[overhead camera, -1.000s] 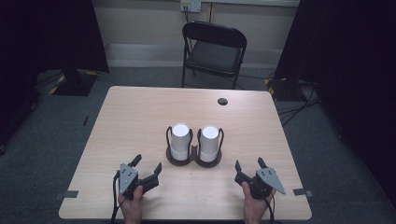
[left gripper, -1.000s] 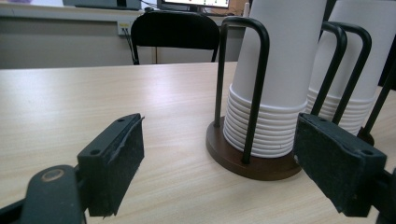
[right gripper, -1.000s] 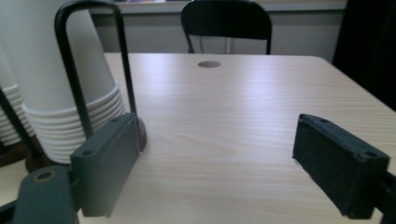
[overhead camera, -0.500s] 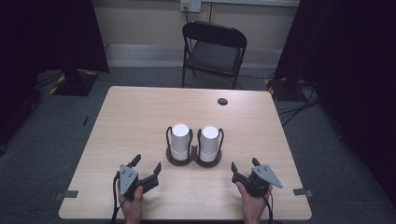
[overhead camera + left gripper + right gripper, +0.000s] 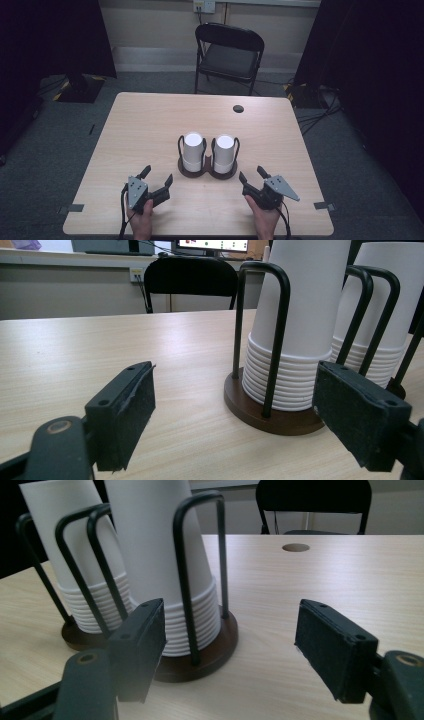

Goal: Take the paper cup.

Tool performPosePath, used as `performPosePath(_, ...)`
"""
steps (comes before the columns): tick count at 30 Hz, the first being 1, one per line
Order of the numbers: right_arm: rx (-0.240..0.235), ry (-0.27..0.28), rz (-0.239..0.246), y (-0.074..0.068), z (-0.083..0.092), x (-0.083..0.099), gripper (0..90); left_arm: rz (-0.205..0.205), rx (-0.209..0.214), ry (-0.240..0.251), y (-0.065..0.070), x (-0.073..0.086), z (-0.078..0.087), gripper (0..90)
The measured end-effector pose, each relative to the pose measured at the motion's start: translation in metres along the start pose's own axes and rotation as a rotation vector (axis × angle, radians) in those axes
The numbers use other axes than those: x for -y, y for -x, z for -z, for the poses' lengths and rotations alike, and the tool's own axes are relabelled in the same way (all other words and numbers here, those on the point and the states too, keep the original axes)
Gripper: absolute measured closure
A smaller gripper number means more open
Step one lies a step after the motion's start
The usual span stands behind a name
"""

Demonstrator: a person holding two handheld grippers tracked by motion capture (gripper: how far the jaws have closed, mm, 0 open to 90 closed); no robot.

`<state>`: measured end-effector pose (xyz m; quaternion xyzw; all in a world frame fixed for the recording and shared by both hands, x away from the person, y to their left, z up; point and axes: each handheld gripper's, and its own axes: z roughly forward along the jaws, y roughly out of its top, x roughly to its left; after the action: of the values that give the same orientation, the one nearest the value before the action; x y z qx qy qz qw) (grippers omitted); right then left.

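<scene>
White cups (image 5: pixel 194 150); dark brown holder (image 5: pixel 207 173)

I see light wood table (image 5: pixel 150 130). Dark brown double cup holder (image 5: pixel 208 171) sits on it near middle, two stacks of white paper cups (image 5: pixel 192 150) inside. Small round hole (image 5: pixel 238 108) near far edge.

A black folding chair (image 5: pixel 229 55) stands beyond the wooden table (image 5: pixel 150 130), below a wall socket (image 5: pixel 204 5).
</scene>
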<state>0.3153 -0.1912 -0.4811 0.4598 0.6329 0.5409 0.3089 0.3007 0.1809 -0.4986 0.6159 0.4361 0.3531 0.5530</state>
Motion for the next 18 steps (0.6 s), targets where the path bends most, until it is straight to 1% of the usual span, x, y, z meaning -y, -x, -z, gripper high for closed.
performPosePath(1,-0.005,-0.002,0.009,-0.001,-0.001,-0.001,27.9,0.0,0.001,0.0,0.0,0.0,0.0,17.2)
performPosePath(2,-0.021,0.003,0.015,-0.003,-0.001,-0.003,28.0,0.001,0.001,0.0,0.0,0.0,0.0,17.2)
performPosePath(4,-0.022,0.003,0.019,-0.004,-0.001,-0.004,28.0,0.001,0.001,0.001,0.0,0.0,0.0,17.2)
performPosePath(7,-0.042,0.01,0.024,-0.006,-0.001,-0.011,28.4,0.003,-0.002,0.001,0.001,0.0,0.0,17.2)
performPosePath(8,-0.042,0.01,0.024,-0.006,-0.001,-0.011,28.4,0.001,0.0,0.0,0.0,0.0,0.0,17.2)
performPosePath(9,-0.055,0.007,0.023,-0.006,-0.001,-0.013,30.3,0.002,0.0,0.0,0.0,0.0,0.0,17.2)
performPosePath(11,-0.063,0.0,0.035,-0.008,-0.002,-0.016,30.8,0.0,0.001,-0.001,0.0,0.0,0.0,17.2)
performPosePath(12,-0.065,0.005,0.043,-0.009,-0.002,-0.018,30.9,0.0,0.001,0.0,0.0,0.0,0.0,17.2)
performPosePath(13,-0.07,0.009,0.045,-0.01,-0.003,-0.02,30.8,0.002,0.001,0.001,0.0,0.0,0.0,17.2)
performPosePath(14,-0.075,0.019,0.036,-0.01,-0.003,-0.022,30.6,0.003,0.0,0.002,0.001,0.0,0.0,17.2)
performPosePath(18,-0.094,0.023,0.029,-0.011,-0.005,-0.027,30.2,0.002,0.001,0.002,0.0,0.0,0.0,17.2)
